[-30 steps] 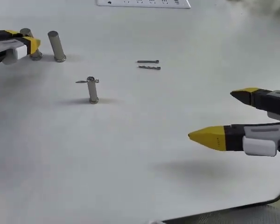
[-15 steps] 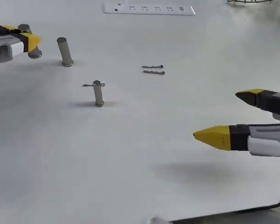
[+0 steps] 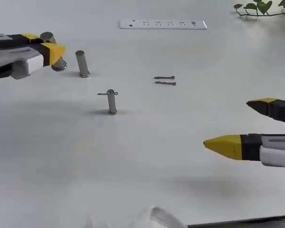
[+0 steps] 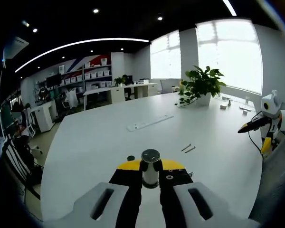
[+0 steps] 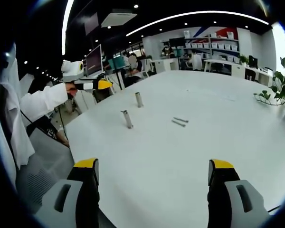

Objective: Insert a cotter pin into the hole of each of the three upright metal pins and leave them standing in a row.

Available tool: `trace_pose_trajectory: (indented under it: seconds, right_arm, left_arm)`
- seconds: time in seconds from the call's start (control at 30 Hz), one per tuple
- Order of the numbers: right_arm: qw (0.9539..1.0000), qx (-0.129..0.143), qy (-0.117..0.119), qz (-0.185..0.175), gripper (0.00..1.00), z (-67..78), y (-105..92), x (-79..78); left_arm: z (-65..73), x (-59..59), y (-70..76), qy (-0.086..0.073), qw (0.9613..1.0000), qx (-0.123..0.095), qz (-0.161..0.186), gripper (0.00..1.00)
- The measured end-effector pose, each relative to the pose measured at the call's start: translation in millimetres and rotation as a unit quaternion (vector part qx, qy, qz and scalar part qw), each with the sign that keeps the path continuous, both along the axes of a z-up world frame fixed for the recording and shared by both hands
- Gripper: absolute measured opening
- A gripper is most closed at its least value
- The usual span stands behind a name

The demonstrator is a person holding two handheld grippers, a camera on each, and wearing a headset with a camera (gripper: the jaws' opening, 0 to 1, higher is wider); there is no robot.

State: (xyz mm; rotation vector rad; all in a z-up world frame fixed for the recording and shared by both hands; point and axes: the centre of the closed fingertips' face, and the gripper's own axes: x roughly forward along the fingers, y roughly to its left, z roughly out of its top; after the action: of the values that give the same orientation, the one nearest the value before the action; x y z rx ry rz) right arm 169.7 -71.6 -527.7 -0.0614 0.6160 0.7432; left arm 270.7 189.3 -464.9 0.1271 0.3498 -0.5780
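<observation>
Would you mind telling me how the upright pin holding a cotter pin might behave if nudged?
The pin stands tall on a small base, so it would probably tip easily. It looks like solid metal, likely stiff. Once down, the cotter pin through it might stop rolling.

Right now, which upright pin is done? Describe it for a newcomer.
Start at the white power strip at the back and come nearer, left of the two loose cotter pins. The nearest upright pin stands alone; unlike the two bare pins farther left, a cotter pin crosses its top.
</observation>
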Motion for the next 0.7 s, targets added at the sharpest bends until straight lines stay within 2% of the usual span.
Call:
trace_pose_trajectory:
  seconds: [0.13, 0.33, 0.4, 0.47, 0.7]
  right_arm:
    - [1.0, 0.003, -0.005, 0.001, 0.94, 1.5, -0.1, -3.4]
    - [1.0, 0.005, -0.006, 0.0, 0.94, 1.6, -1.5, -8.4]
    - [1.0, 0.007, -0.006, -0.001, 0.94, 1.8, -2.0, -9.6]
    - [1.0, 0.007, -0.006, -0.001, 0.94, 1.5, -3.0, -10.4]
    - [0.9999, 0.011, -0.006, -0.001, 0.94, 2.3, -4.9, -15.6]
  left_arm:
    - [3.1, -23.8, -27.6, 0.006, 0.9994, -0.02, -0.027, 0.09]
    - [-3.1, -49.5, -62.9, 0.017, 0.9974, -0.02, -0.067, 0.09]
    - [-8.2, -55.4, -73.2, 0.025, 0.9965, -0.022, -0.077, 0.09]
    - [-15.3, -60.2, -82.2, 0.032, 0.9956, -0.014, -0.087, 0.09]
    - [-37.1, -72.2, -106.7, 0.053, 0.9927, -0.006, -0.108, 0.09]
